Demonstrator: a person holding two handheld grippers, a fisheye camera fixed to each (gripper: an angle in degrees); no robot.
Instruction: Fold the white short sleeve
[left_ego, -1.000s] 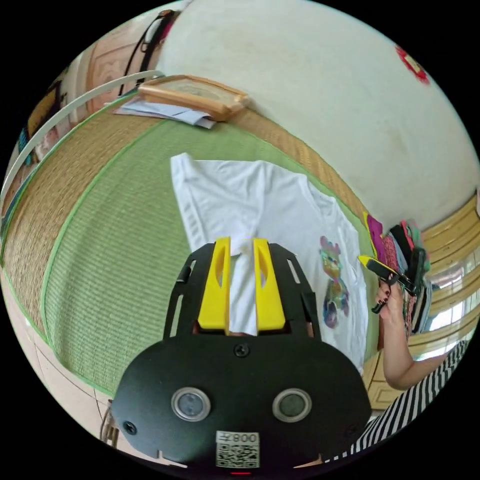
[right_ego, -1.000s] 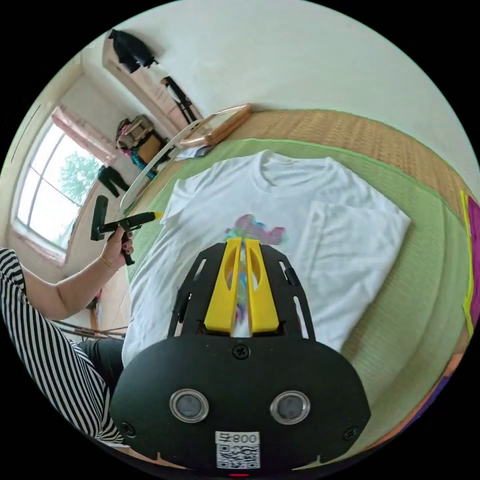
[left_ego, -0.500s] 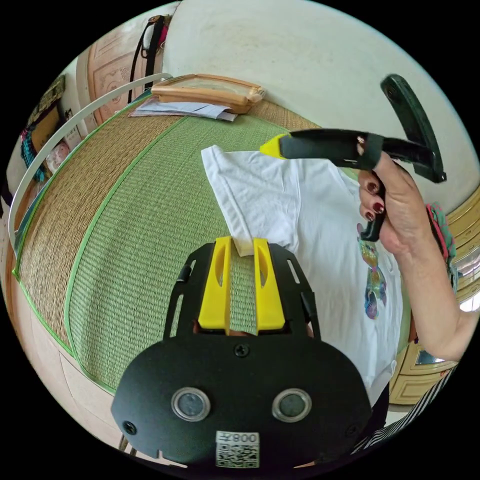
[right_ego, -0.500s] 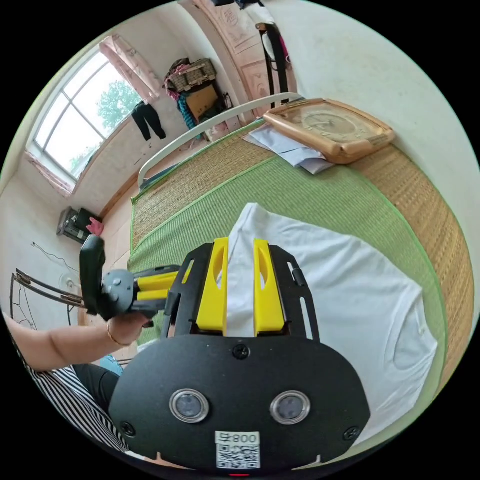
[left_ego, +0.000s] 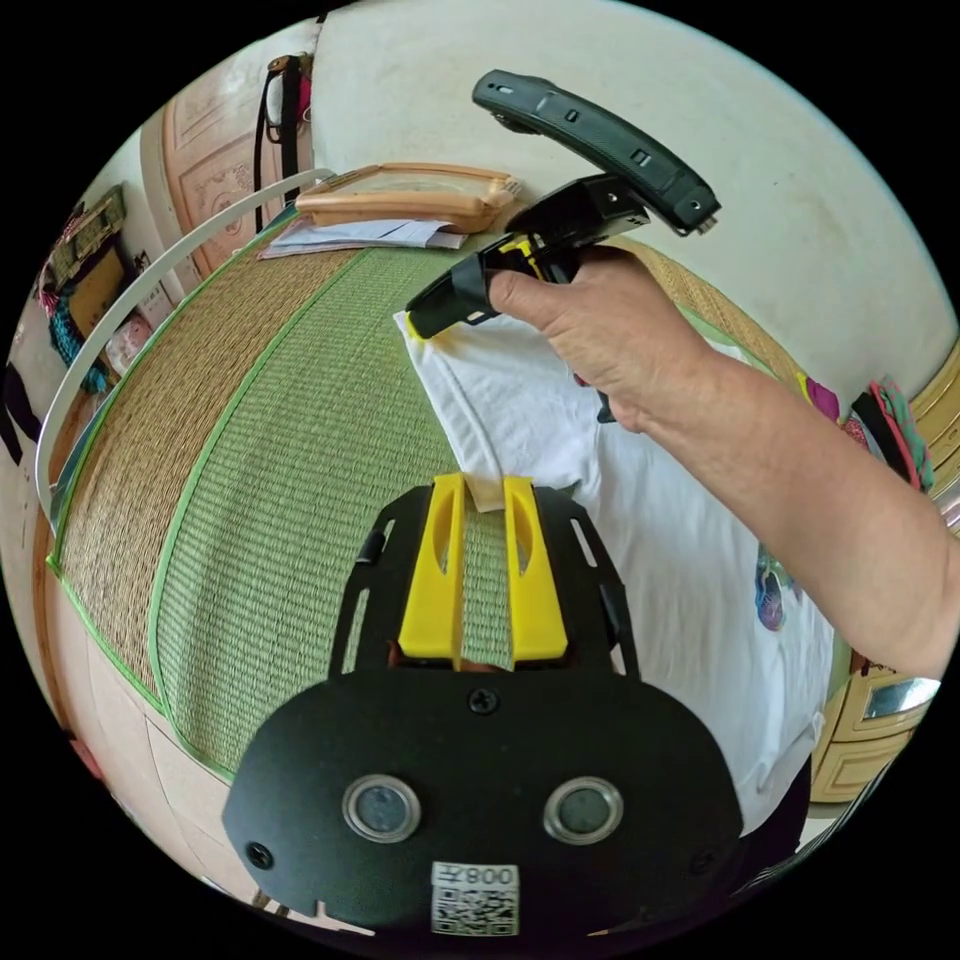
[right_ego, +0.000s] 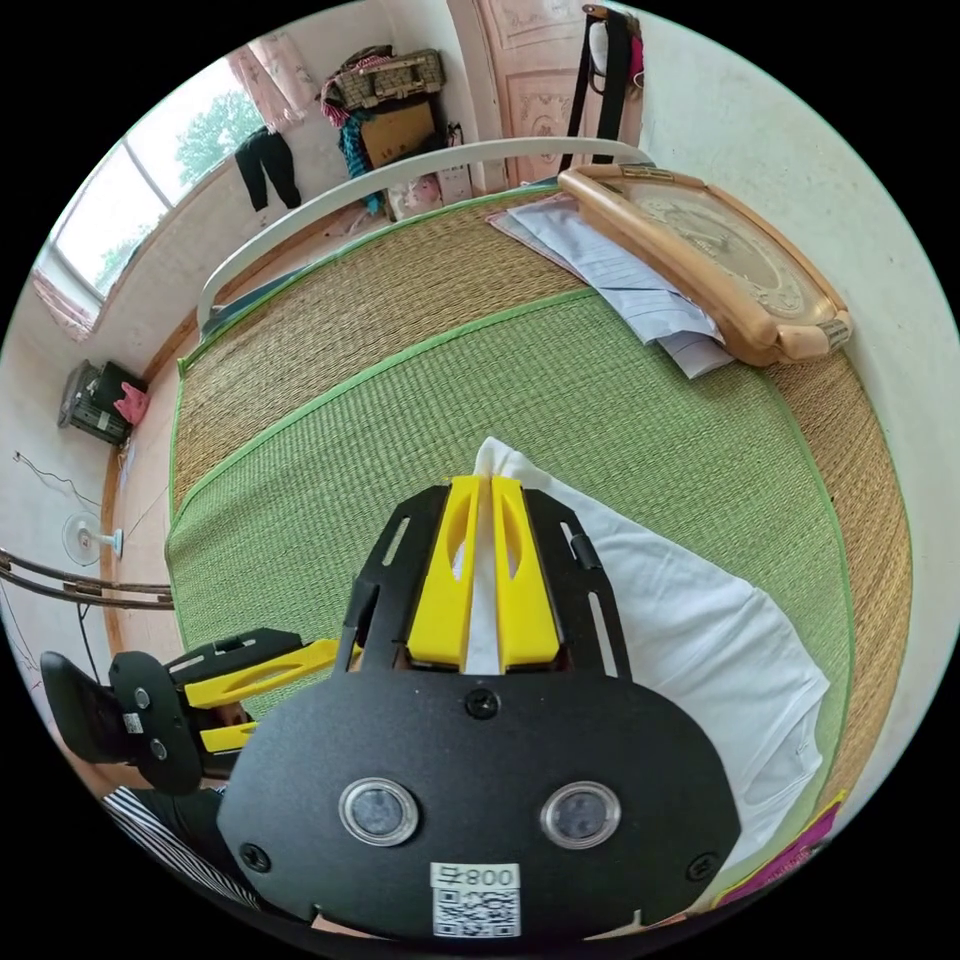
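Between right gripper (right_ego: 482, 485) yellow jaws, clamped white shirt (right_ego: 690, 640) corner; left gripper (left_ego: 485, 485) jaws slightly apart at cloth edge, woven green mat (left_ego: 300, 450) beneath.

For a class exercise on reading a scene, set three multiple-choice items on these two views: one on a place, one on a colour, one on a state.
1. Where does the wooden wall clock lie?
A. On the white T-shirt
B. On the mat by the wall, over some papers
C. On the floor by the fan

2. What colour are the tools' jaws?
A. Yellow
B. Red
C. Blue

3. How does the right tool stand?
A. Wide open above the mat
B. Lying on the mat
C. Jaws nearly closed at the shirt's corner

Answers: B, the wall clock rests partly on papers on the woven mat; A, both tools show yellow jaws; C, the right tool has a corner of the white T-shirt between its jaws.
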